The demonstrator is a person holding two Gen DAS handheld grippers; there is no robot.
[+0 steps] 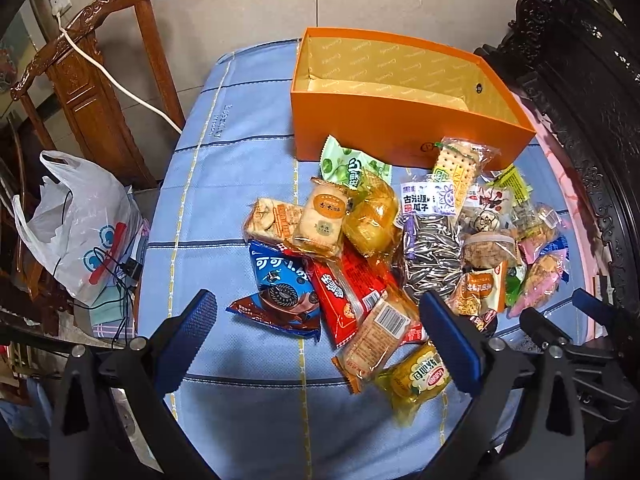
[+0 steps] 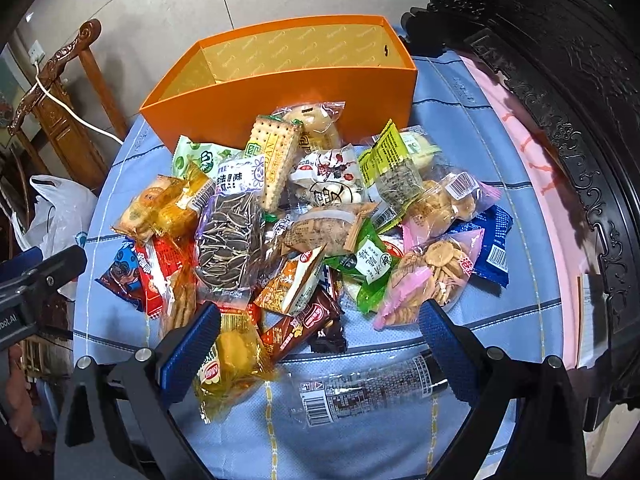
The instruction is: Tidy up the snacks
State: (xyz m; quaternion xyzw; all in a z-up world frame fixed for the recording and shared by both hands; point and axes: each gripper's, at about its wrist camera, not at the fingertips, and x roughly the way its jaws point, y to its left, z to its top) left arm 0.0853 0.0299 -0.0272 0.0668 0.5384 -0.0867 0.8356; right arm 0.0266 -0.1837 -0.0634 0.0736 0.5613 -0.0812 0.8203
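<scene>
Crowding snack pile (image 2: 304, 220) against orange box (image 2: 280, 92), blue tablecloth (image 1: 224, 184) bare leftward

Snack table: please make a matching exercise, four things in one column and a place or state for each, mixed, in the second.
1. orange cardboard box
2. clear bag of striped sunflower seeds
3. white plastic carrier bag
4. blue-padded right tongs

A. off the table, beside the wooden chair
B. open
C. empty, behind the pile
D. middle of the pile

Pairs: 1-C, 2-D, 3-A, 4-B
</scene>
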